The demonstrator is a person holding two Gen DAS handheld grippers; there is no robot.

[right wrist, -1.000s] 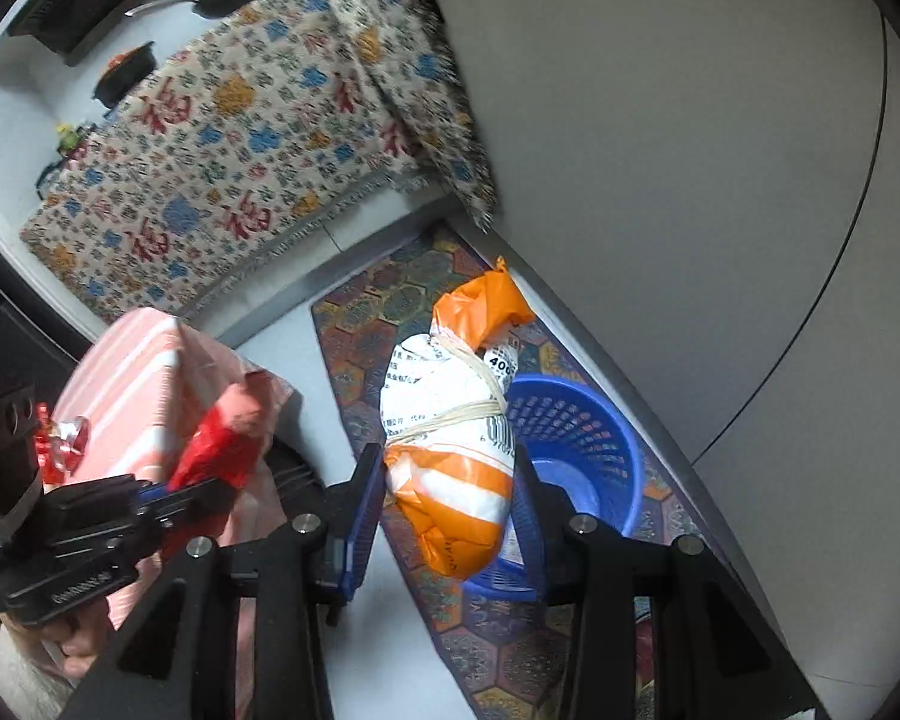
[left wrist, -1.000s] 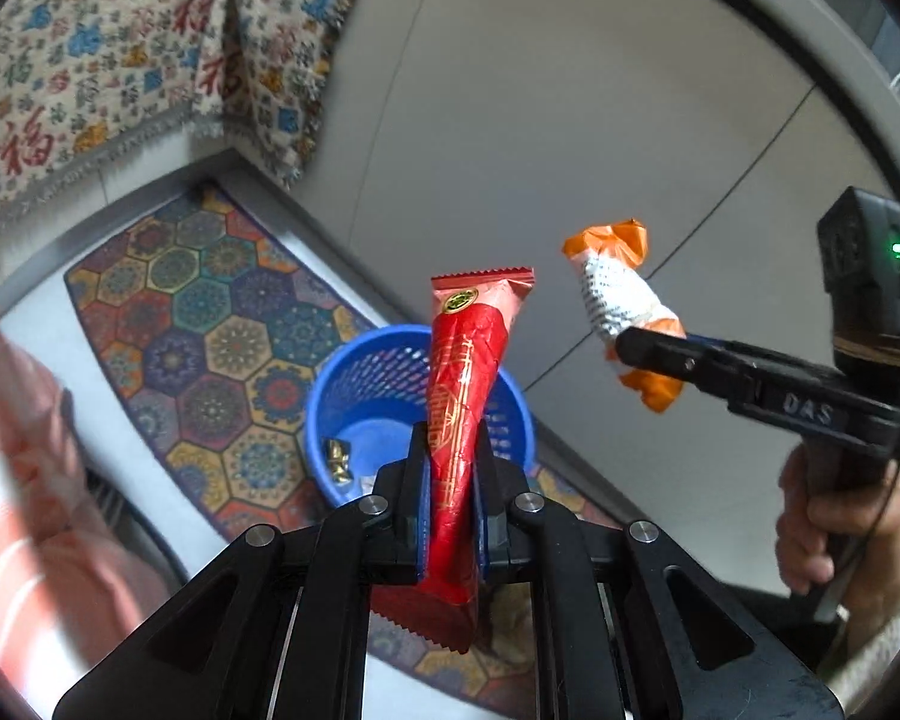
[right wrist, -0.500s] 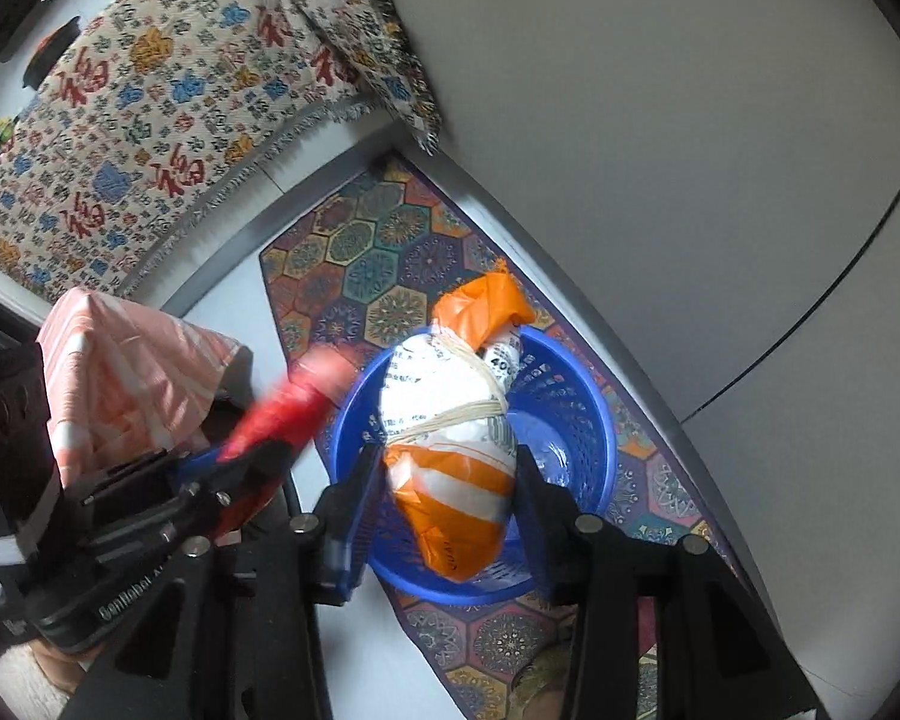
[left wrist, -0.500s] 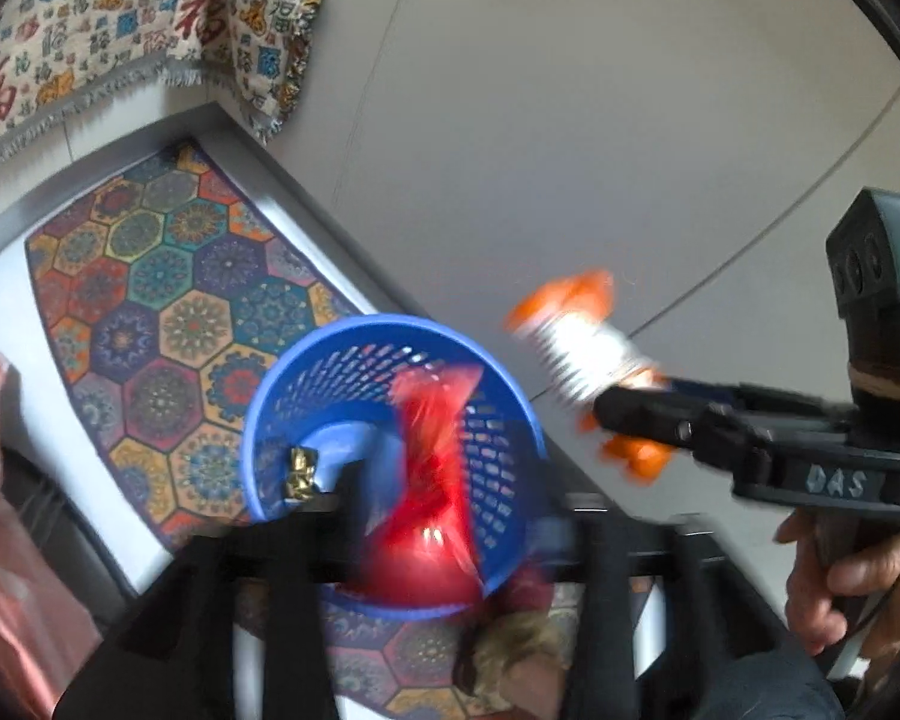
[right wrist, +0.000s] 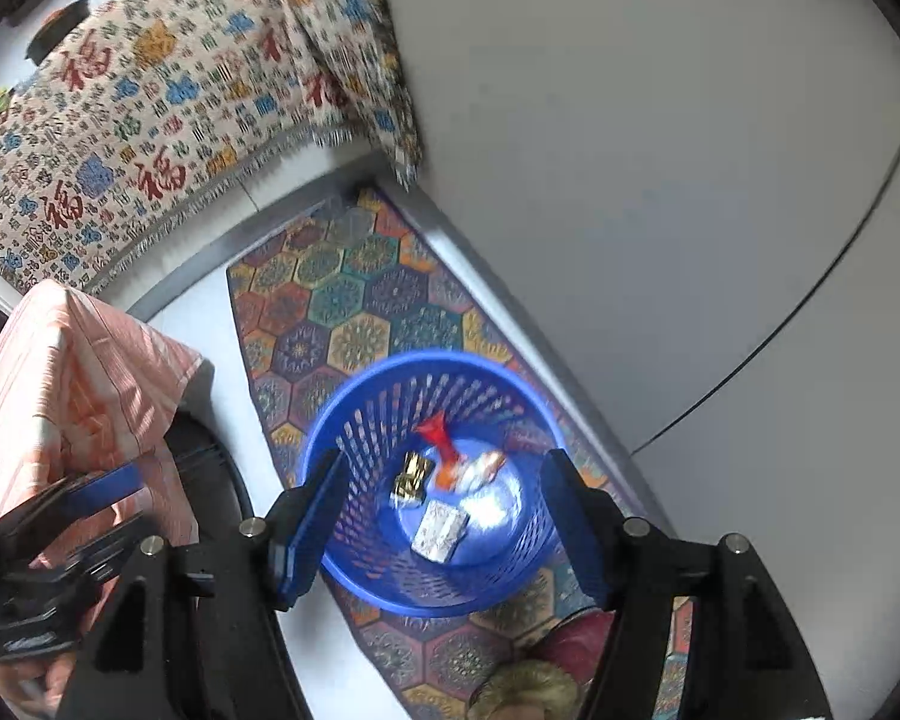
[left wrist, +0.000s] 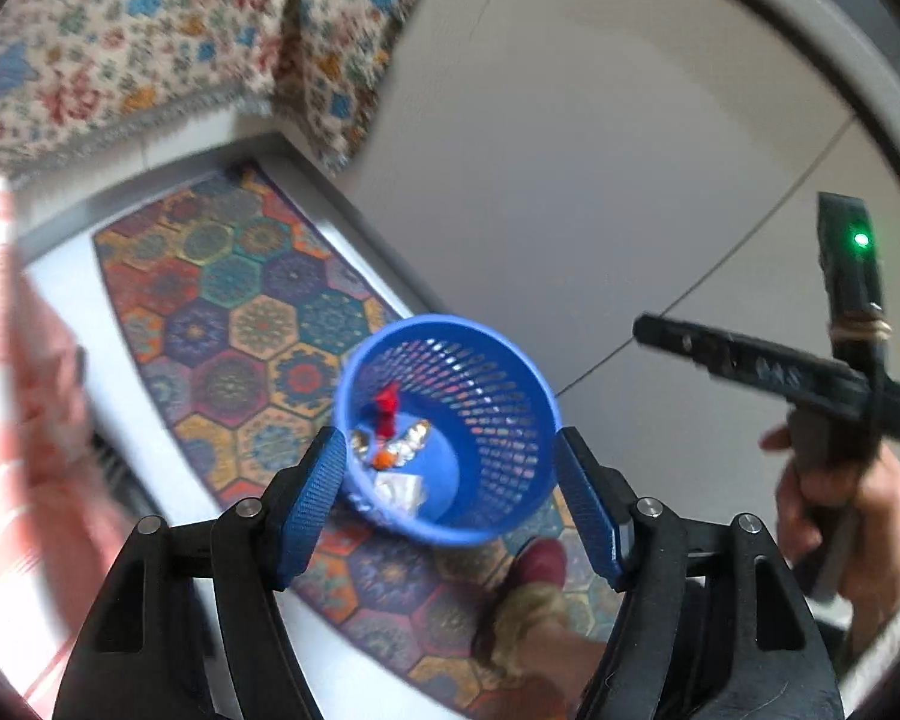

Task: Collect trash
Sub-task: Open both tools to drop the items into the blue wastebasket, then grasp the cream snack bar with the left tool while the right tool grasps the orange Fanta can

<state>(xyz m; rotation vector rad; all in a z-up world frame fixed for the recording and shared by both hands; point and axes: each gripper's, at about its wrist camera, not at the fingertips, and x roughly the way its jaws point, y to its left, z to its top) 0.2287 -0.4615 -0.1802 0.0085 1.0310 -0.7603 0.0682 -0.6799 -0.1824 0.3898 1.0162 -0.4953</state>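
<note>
since both grippers hang over the blue basket (left wrist: 450,420) with nothing between their pads, the main risk from here is knocking it: the left gripper (left wrist: 450,504) and the right gripper (right wrist: 444,534) both sit just above its rim, and a careless sweep away could catch the light plastic wall and tip it over onto the patterned rug (left wrist: 240,312) beneath it. the jaws of each gripper are opening, wide apart and empty, so nothing is left to drop outside the basket. a slippered foot (left wrist: 534,564) stands just beside the basket's near side and could also nudge it. a second worry is that the blur in both views makes it hard to judge whether everything has settled; a piece resting against the mesh wall could spring back up, though i cannot tell that from here. the trash lies at the bottom of the basket: a red wrapper (right wrist: 441,438) leaning toward the far wall, an orange and white packet (right wrist: 474,471) touching it, a small gold foil piece (right wrist: 413,474) to one side, and a silvery folded wrapper (right wrist: 441,531) nearest the camera. the basket itself is a round, perforated tub, upright, its holes showing the rug through them.
</note>
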